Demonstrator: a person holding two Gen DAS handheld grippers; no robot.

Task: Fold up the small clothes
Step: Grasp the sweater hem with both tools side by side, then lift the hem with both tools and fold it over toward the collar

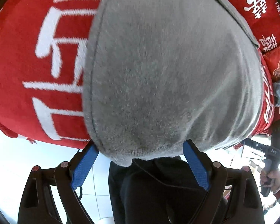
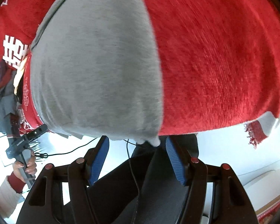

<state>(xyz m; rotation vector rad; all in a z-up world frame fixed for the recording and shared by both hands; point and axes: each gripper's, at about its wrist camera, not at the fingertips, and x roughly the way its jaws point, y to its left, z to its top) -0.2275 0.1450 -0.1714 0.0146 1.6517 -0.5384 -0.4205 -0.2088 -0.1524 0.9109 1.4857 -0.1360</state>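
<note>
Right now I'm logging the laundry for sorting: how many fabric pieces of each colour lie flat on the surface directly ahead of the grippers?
Grey: 1, the grey garment
Red: 1, the red blanket under it
Total: 2

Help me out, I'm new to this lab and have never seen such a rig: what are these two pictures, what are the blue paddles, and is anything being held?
Each picture comes from a wide-angle camera fixed on a hand-held claw, looking forward along its two fingers. A person holds one claw in each hand; there is no robot arm. The blue paddles are the fingers' grip pads.

The left claw and the right claw both stand open above the near edge of a grey garment. It lies on a red blanket with white lettering. Each claw has a bottom corner of the grey cloth between its pads, not pinched, so nothing is held. In the right picture you can see the hand gripping the other claw's handle.
</note>
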